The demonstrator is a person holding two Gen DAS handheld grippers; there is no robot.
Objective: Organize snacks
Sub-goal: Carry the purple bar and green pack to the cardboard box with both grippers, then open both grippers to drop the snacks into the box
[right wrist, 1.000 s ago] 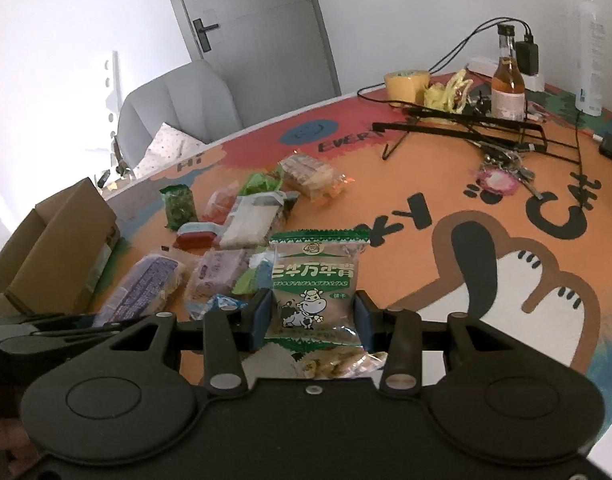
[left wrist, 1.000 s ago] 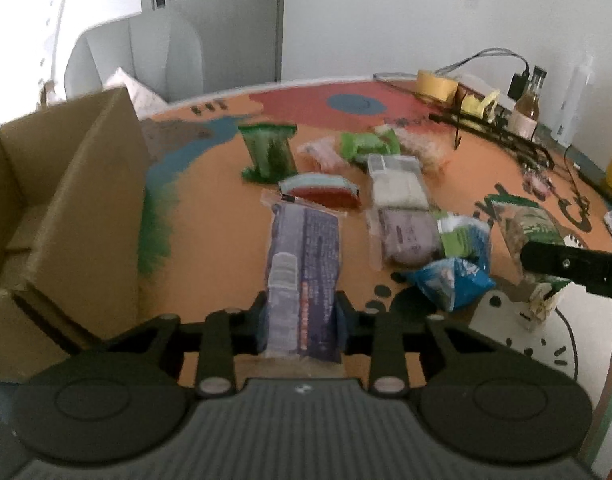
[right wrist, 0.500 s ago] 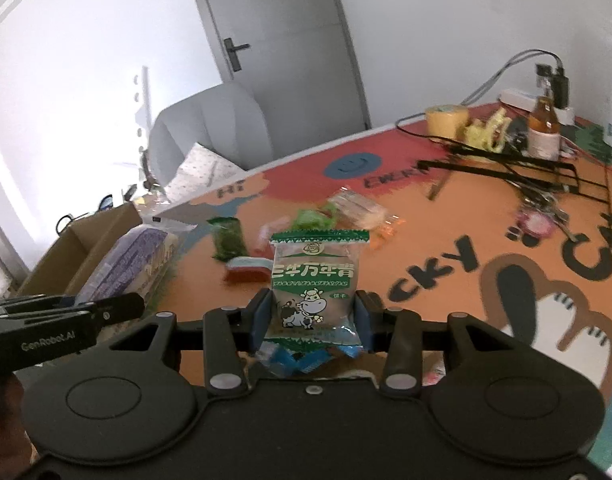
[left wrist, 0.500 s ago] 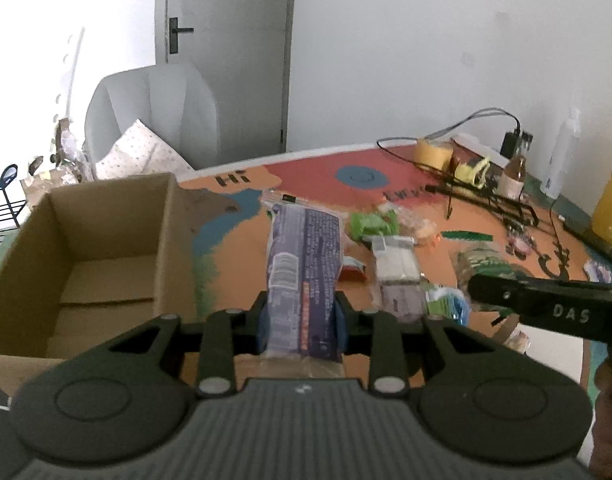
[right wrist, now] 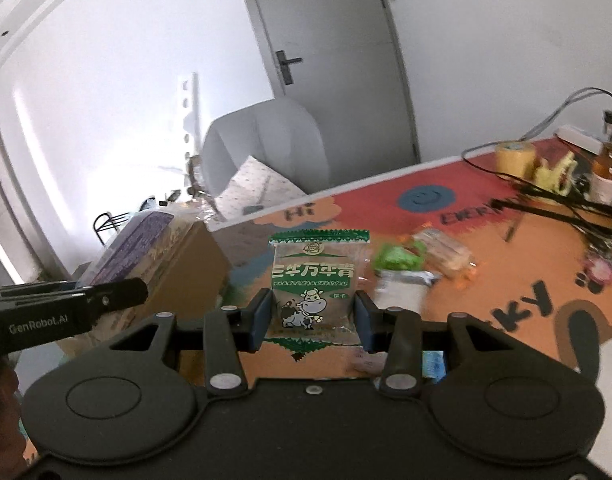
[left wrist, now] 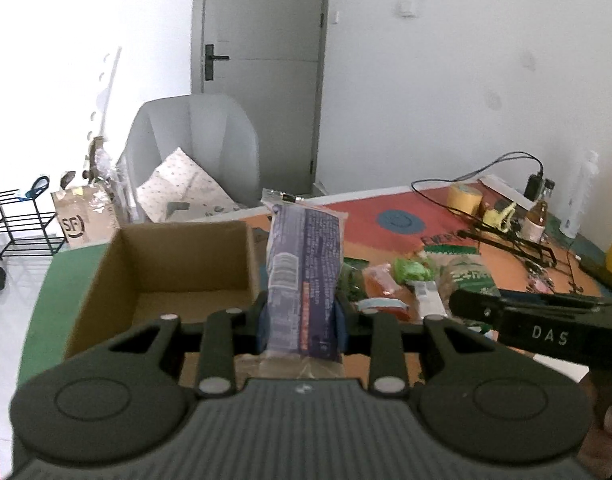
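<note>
My left gripper (left wrist: 301, 320) is shut on a long purple snack pack (left wrist: 303, 272) and holds it upright in the air, just right of the open cardboard box (left wrist: 161, 264). My right gripper (right wrist: 314, 320) is shut on a green biscuit packet with a cow (right wrist: 316, 280), held above the table. In the right wrist view the box (right wrist: 185, 276) is at the left, with the left gripper and the purple pack (right wrist: 133, 240) over it. Several loose snack packs (left wrist: 406, 280) lie on the orange mat.
A grey chair with a cushion (left wrist: 193, 160) stands behind the table. Tape roll (left wrist: 464, 198), a bottle (left wrist: 538, 220), cables and a black frame (left wrist: 518, 244) sit at the far right. The box interior looks bare.
Both grippers have risen and swung left toward the box, each keeping its packet. The box now shows its open inside in the left wrist view.
</note>
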